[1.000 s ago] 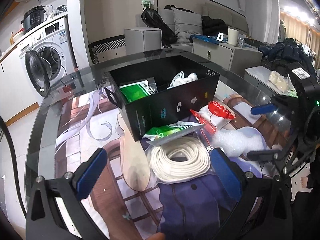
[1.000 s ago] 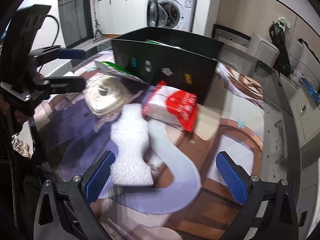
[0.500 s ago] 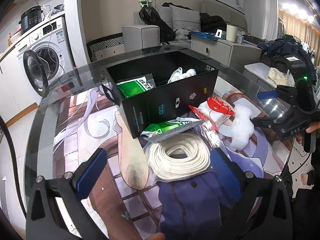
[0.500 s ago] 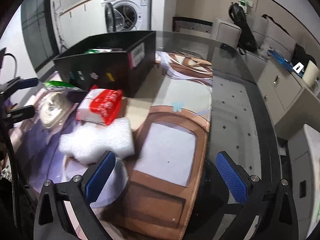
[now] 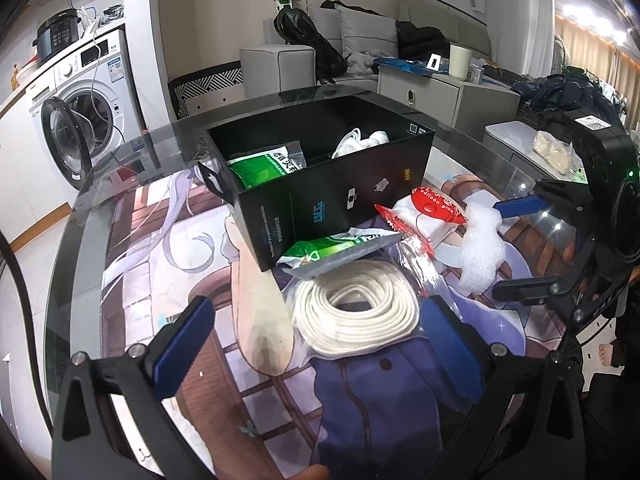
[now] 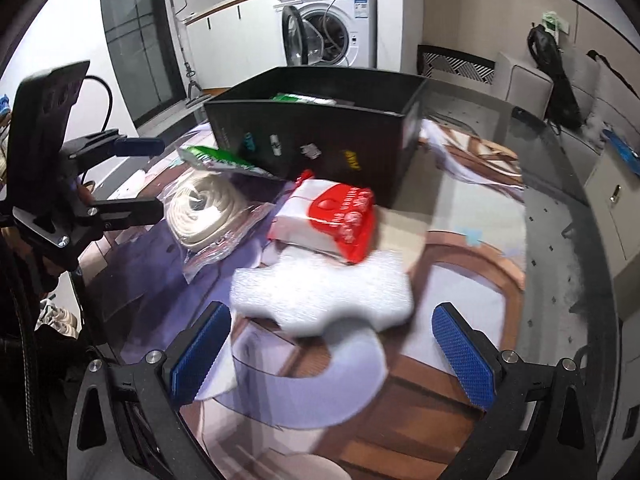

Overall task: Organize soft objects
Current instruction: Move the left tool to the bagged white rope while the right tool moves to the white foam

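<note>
Both tongs are held spread: the left tongs (image 5: 316, 344) are framed around the bagged rope coil (image 5: 354, 312), the right tongs (image 6: 332, 344) around the white foam sheet (image 6: 320, 292), seemingly for pickup.

The right gripper (image 6: 328, 354) hangs with its 2 blue-padded fingers (image 6: 200, 350) spread wide, nothing between them; just ahead lies a white foam sheet (image 6: 320, 298), blurred; a red-and-white plastic packet (image 6: 334, 220) touches its far edge; left of that sits a coiled white rope in a clear bag (image 6: 208, 208); a green foil pouch (image 6: 224, 160) leans against the black rectangular box (image 6: 316, 136); the left gripper (image 6: 140, 178) hovers open beside the rope.
</note>
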A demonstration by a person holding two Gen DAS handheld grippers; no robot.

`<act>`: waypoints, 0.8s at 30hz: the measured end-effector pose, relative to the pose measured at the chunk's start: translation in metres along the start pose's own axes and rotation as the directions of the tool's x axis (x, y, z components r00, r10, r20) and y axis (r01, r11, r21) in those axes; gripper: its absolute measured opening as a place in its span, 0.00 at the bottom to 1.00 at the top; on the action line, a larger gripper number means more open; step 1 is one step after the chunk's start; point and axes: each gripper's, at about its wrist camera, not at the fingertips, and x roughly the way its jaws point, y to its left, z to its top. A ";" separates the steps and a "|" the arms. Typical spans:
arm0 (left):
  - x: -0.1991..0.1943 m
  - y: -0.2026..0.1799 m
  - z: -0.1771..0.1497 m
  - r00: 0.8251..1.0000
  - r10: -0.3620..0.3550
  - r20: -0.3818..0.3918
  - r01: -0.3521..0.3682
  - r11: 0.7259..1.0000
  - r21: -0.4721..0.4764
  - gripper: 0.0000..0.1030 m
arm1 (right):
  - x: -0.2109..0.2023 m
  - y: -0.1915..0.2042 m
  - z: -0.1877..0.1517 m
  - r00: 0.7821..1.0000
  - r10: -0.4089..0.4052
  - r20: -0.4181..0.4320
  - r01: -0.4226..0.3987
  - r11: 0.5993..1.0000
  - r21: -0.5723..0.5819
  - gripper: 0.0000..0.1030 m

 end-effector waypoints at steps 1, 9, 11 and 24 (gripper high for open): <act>0.000 0.000 0.000 1.000 -0.001 -0.001 0.001 1.000 -0.001 1.00 | 0.003 0.002 0.001 1.000 -0.004 -0.004 0.004 1.000 -0.001 0.99; 0.004 0.001 -0.002 1.000 -0.005 -0.013 0.005 1.000 -0.002 1.00 | 0.013 0.006 0.004 1.000 -0.011 -0.010 0.012 1.000 0.012 0.99; 0.004 0.001 -0.002 1.000 -0.008 -0.015 0.007 1.000 -0.001 1.00 | 0.014 0.007 0.005 1.000 -0.021 -0.013 0.021 1.000 0.004 0.99; 0.014 -0.003 -0.003 0.997 -0.058 -0.053 0.056 0.998 -0.035 1.00 | 0.015 0.004 0.006 0.997 -0.071 -0.017 0.071 0.997 0.002 0.99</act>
